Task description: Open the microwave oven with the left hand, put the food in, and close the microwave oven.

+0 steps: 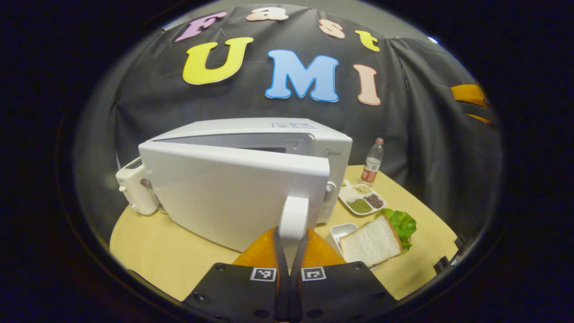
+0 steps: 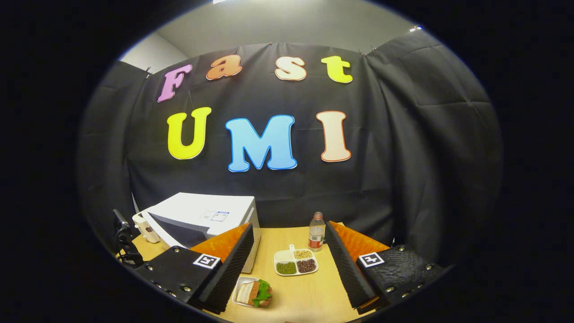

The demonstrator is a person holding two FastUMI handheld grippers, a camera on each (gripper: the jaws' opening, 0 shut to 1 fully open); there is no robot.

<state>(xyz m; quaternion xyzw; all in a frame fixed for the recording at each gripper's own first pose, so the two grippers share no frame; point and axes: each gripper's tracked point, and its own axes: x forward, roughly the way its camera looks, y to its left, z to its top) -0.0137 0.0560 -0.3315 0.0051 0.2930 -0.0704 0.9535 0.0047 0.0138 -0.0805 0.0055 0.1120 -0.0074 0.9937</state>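
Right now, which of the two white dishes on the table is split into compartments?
The divided dish near the bottle, holding green, dark and pale grains in three sections. The other, a plain tray, carries the sandwich in one undivided space.

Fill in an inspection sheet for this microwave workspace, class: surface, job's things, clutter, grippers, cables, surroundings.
Surface: round wooden table, light coloured.
Job's things: white microwave with its door partly open; sandwich with lettuce on a small white tray, right of the microwave in the left gripper view.
Clutter: divided dish of beans and grains; plastic bottle behind it; small white appliance beside the microwave.
Grippers: left gripper shut on the door handle; right gripper open, above the table.
Cables: nothing seen.
Surroundings: black cloth wall, grey wall above.
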